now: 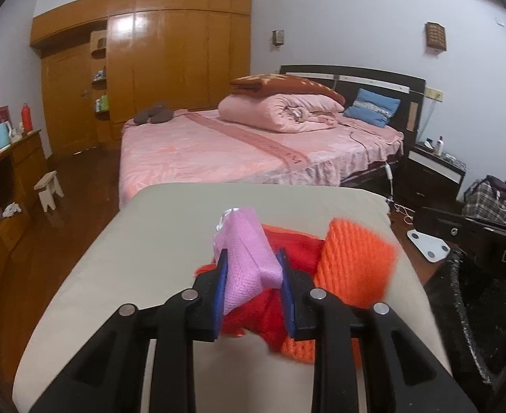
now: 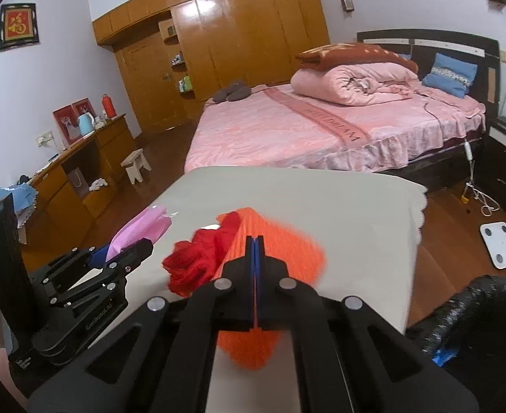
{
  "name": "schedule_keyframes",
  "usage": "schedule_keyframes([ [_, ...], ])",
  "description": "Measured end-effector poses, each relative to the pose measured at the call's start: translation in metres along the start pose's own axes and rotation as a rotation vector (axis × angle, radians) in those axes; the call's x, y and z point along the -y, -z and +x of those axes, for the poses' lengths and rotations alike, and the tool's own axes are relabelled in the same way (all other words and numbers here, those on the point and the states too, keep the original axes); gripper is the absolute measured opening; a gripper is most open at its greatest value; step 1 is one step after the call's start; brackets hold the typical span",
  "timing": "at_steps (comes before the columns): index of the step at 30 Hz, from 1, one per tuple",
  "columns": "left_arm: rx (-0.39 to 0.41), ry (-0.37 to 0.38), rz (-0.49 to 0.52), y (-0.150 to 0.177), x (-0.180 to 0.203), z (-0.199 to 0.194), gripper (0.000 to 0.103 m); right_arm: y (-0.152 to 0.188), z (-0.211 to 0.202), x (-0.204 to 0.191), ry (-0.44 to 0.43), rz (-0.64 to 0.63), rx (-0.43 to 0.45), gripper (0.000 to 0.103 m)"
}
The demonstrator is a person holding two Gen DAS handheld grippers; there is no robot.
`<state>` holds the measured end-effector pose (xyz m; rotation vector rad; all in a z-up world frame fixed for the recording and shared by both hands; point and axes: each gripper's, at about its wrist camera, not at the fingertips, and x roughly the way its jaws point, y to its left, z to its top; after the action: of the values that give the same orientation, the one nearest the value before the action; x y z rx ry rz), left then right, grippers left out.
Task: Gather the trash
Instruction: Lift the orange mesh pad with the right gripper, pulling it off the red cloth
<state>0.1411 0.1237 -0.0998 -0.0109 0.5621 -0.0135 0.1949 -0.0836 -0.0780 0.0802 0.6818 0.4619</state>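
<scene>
Count: 3 soft scraps over the beige cloth-covered tabletop.
Left hand-held gripper: clamps the limp pink mesh cloth mid-fold.
Right hand-held gripper: clenched on fuzzy orange knit; weightless.
Red knit rag: pinch a bunch.

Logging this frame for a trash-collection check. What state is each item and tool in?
Left tool: shut on the pink mesh cloth.
Pink mesh cloth: gripped, lifted above the table.
Right tool: shut on the orange knitted piece.
Orange knitted piece: pinched, blurred.
Red knitted cloth: crumpled between both tools, ungripped.
Black trash bag: beside the beige-covered table; whether its mouth is open cannot be told.
</scene>
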Motion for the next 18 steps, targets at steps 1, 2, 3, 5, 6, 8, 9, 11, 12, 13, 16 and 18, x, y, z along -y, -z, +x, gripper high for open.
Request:
schedule_keyframes([
  [1, -0.005, 0.009, -0.002, 0.001, 0.004, 0.001, 0.027, 0.003, 0.002, 0.005, 0.007, 0.01, -0.012, 0.0],
  [2, -0.008, 0.014, -0.005, 0.002, 0.005, 0.001, 0.027, 0.007, 0.004, 0.008, 0.008, 0.02, -0.023, 0.0],
  [3, -0.013, 0.016, -0.003, 0.004, 0.008, 0.002, 0.027, 0.011, 0.008, 0.01, 0.014, 0.025, -0.036, 0.0],
  [5, -0.024, 0.015, 0.003, 0.008, 0.009, 0.003, 0.027, 0.019, 0.013, 0.01, 0.03, 0.028, -0.056, 0.004],
  [6, -0.029, 0.014, 0.004, 0.009, 0.009, 0.004, 0.027, 0.023, 0.018, 0.01, 0.035, 0.031, -0.071, 0.005],
  [8, -0.043, 0.004, 0.007, 0.014, 0.007, 0.006, 0.027, 0.033, 0.027, 0.011, 0.048, 0.042, -0.099, 0.019],
  [9, -0.053, -0.003, 0.007, 0.018, 0.005, 0.008, 0.027, 0.038, 0.033, 0.011, 0.061, 0.055, -0.114, 0.039],
  [11, -0.066, -0.014, 0.006, 0.024, 0.001, 0.01, 0.027, 0.043, 0.037, 0.012, 0.058, 0.083, -0.126, 0.06],
  [12, -0.071, -0.022, 0.007, 0.027, -0.002, 0.011, 0.027, 0.045, 0.039, 0.009, 0.054, 0.086, -0.127, 0.06],
  [13, -0.074, -0.027, 0.006, 0.029, -0.004, 0.012, 0.027, 0.046, 0.04, 0.005, 0.048, 0.079, -0.129, 0.062],
  [16, -0.082, -0.04, -0.012, 0.035, -0.015, 0.012, 0.027, 0.047, 0.045, -0.005, 0.033, 0.049, -0.133, 0.074],
  [18, -0.082, -0.048, -0.019, 0.038, -0.02, 0.012, 0.027, 0.048, 0.05, -0.012, 0.034, 0.028, -0.139, 0.079],
])
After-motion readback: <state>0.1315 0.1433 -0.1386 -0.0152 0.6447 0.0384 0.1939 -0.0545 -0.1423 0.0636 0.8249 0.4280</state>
